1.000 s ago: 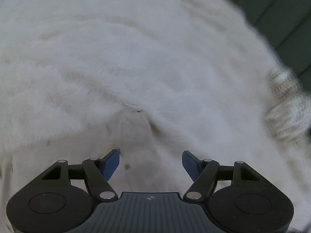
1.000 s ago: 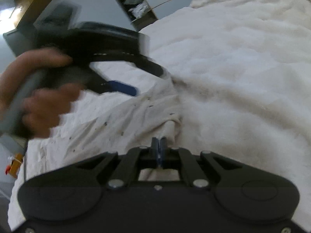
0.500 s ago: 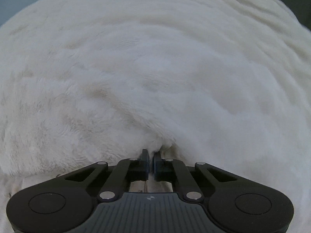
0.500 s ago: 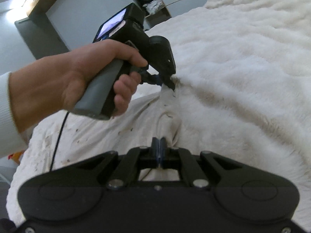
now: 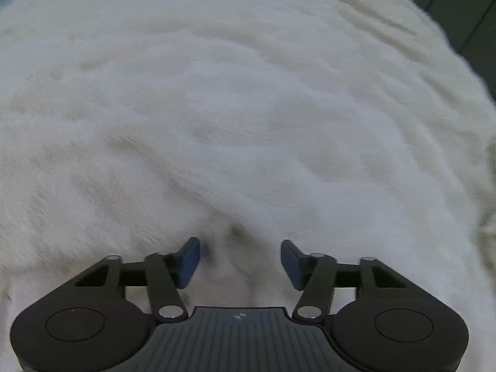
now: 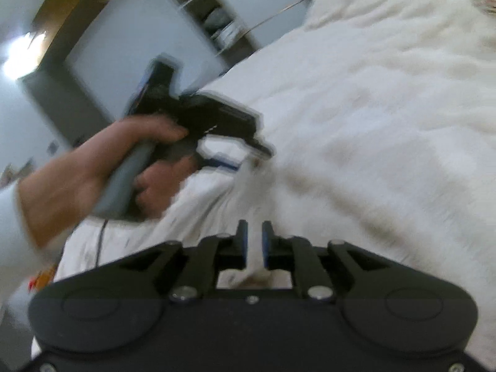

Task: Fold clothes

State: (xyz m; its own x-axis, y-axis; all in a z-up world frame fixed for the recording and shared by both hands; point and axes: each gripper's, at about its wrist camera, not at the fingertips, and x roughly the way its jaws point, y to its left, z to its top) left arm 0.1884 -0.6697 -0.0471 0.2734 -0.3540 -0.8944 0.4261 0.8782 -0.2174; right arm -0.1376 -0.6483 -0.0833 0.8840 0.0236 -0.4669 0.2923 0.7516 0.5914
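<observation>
Two tongs over one white fleece, both parted.

Left tongs (image 5: 240, 262): blue pads wide apart, gripping nothing, a raised pucker of fleece (image 5: 248, 124) lying just ahead between them. Right tongs (image 6: 254, 241): narrow gap, a ridge of fleece (image 6: 372, 124) running up into it; contact with the pads cannot be told. Fleece fills the left view, edges cut off. Right view is motion-blurred: left hand (image 6: 102, 167) and its handle smeared, shelves (image 6: 217, 21) behind indistinct.
</observation>
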